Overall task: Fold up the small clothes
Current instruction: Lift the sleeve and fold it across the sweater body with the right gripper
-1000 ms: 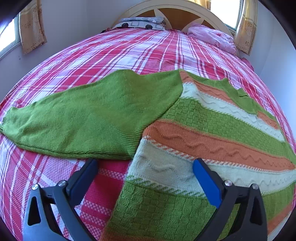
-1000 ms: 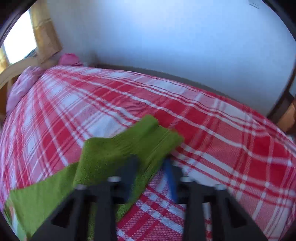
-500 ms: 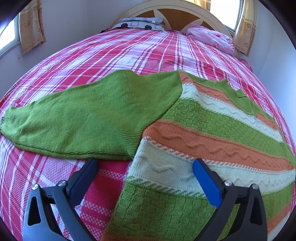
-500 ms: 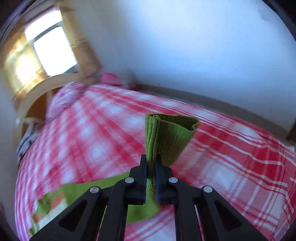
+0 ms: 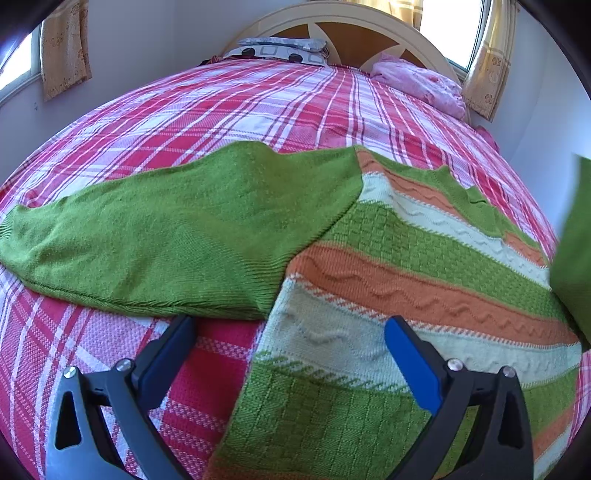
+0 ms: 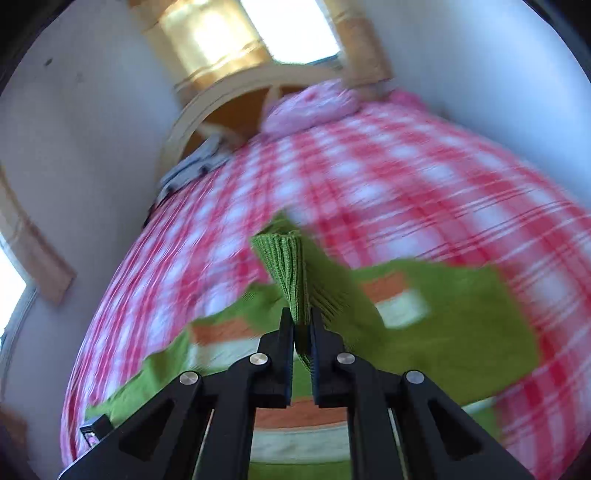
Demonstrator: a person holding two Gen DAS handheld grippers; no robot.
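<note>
A knit sweater (image 5: 413,266) with green, orange and cream stripes lies flat on the bed. Its plain green left sleeve (image 5: 166,232) stretches out to the left. My left gripper (image 5: 288,336) hovers open over the sweater's lower edge, holding nothing. My right gripper (image 6: 301,325) is shut on the ribbed cuff of the other green sleeve (image 6: 286,266), lifted above the sweater body (image 6: 424,314). That raised sleeve (image 5: 576,251) shows at the right edge of the left wrist view.
The bed has a red and white plaid cover (image 5: 258,103). A pink pillow (image 5: 421,85) and a patterned grey pillow (image 5: 280,50) lie by the curved headboard (image 5: 351,22). Curtained windows (image 6: 236,33) and white walls surround the bed.
My right gripper has swung the green cuff up off the bed and across toward the sweater's body. The raised sleeve has entered the left wrist view at the right. The left gripper stayed put.
</note>
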